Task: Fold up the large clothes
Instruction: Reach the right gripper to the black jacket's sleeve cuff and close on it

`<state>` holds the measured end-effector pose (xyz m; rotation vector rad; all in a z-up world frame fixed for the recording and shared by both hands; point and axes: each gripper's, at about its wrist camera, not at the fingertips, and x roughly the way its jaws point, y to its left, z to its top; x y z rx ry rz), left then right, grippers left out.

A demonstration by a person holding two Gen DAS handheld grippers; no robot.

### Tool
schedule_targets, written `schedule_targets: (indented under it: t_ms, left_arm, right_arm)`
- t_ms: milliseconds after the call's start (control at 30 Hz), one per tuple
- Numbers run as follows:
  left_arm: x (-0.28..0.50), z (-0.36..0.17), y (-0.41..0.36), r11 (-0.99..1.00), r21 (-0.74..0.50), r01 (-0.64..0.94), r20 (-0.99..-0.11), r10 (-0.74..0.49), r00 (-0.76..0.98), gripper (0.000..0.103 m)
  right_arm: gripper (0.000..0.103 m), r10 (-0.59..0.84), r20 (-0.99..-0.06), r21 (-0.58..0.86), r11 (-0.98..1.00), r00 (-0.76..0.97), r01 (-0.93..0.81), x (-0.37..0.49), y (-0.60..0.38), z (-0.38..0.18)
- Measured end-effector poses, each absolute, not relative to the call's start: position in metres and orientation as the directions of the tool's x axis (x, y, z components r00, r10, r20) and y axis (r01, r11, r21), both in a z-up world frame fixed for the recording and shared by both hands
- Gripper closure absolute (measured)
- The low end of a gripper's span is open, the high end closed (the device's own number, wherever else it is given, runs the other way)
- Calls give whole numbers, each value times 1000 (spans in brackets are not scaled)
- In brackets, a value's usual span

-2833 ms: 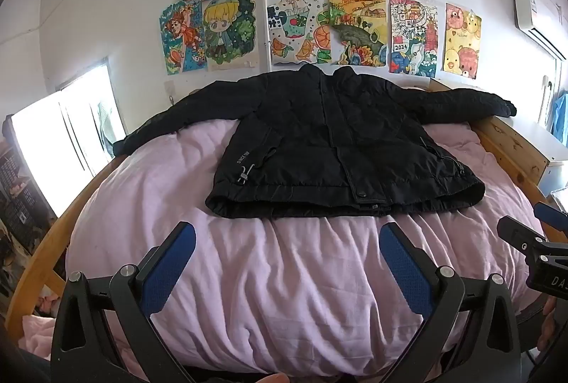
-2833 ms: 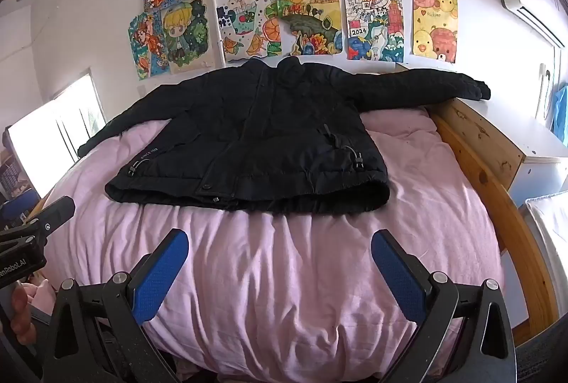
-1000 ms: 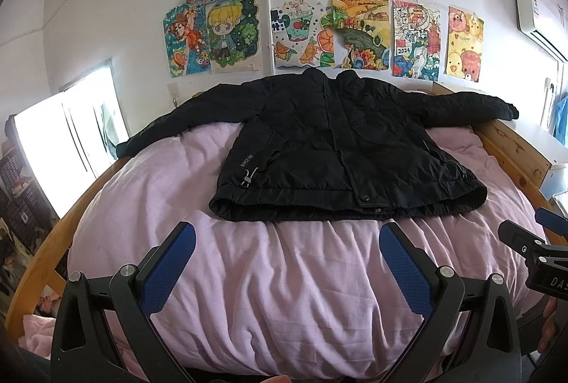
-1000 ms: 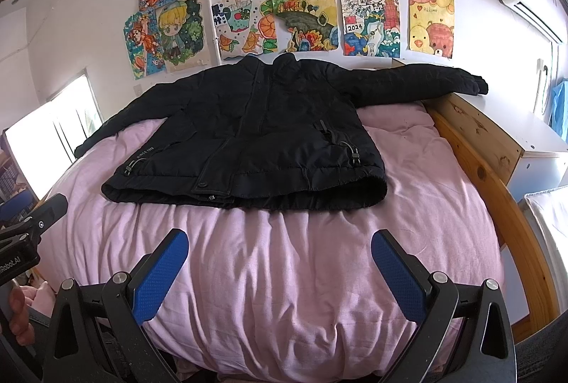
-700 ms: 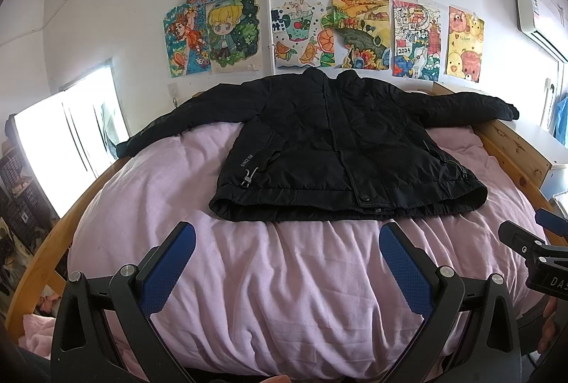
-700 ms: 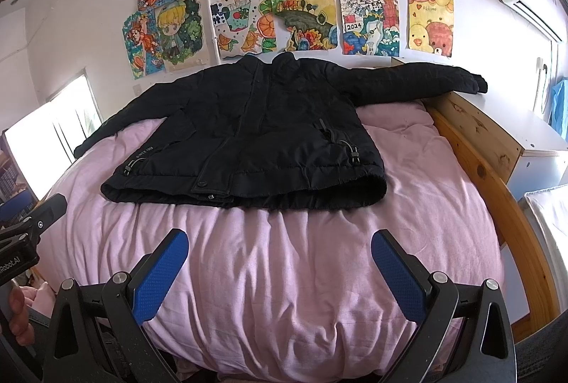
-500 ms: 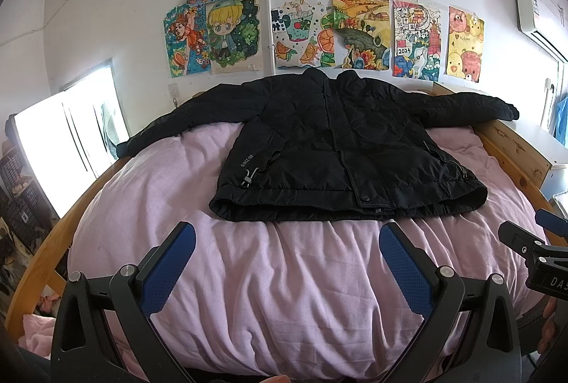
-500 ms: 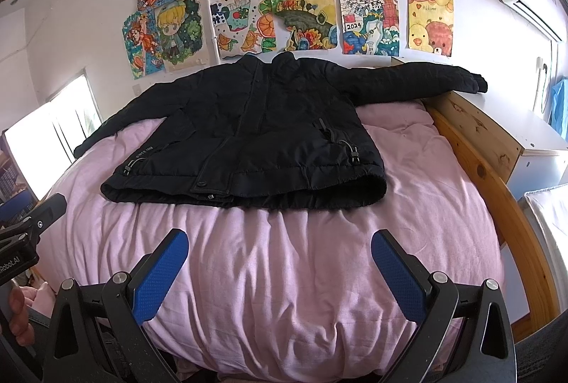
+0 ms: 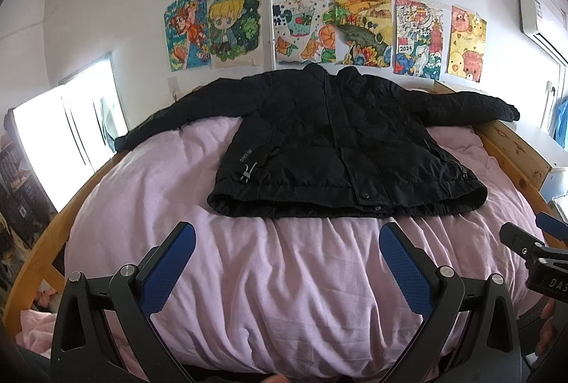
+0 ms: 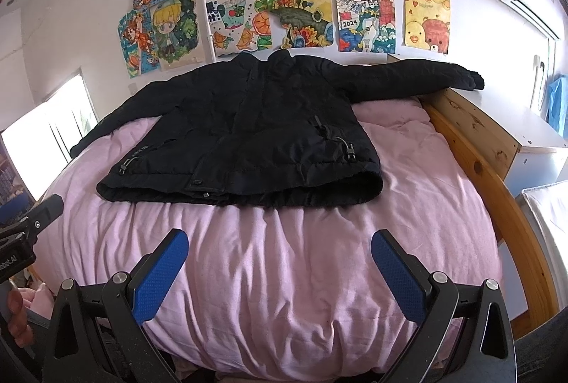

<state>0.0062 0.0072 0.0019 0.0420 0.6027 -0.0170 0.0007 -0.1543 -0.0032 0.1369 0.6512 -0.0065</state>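
A black padded jacket (image 9: 337, 148) lies front up and spread flat on the pink duvet (image 9: 284, 276), sleeves stretched out to both sides, collar toward the wall. It also shows in the right wrist view (image 10: 248, 134). My left gripper (image 9: 287, 241) is open and empty, hovering over the duvet short of the jacket's hem. My right gripper (image 10: 280, 246) is open and empty, likewise short of the hem. The right gripper's tip shows at the right edge of the left wrist view (image 9: 532, 248).
The bed has a wooden frame (image 10: 497, 191) along the right side and a curved wooden rail (image 9: 39, 248) on the left. A white cabinet (image 10: 539, 134) stands to the right. Children's drawings (image 9: 319, 10) cover the wall behind. A bright window (image 9: 60, 134) is at left.
Both grippers have barely moved; the views have shifted only slightly. The jacket lies as before.
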Motion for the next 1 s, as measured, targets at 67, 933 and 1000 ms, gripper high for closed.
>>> schedule_targets:
  t_ms: [67, 933, 1000]
  left_arm:
    - [17, 2, 10, 1000, 18, 25, -592, -9, 806, 1]
    - [284, 107, -114, 985, -6, 174, -654, -136, 744, 1]
    - [301, 102, -130, 980, 10, 201, -646, -147, 749, 1]
  right_arm:
    - [0, 40, -610, 143, 988, 792, 61, 5, -157, -3]
    - [0, -25, -665, 217, 950, 746, 226, 198, -424, 117]
    - [0, -61, -669, 210, 940, 741, 268, 213, -454, 112]
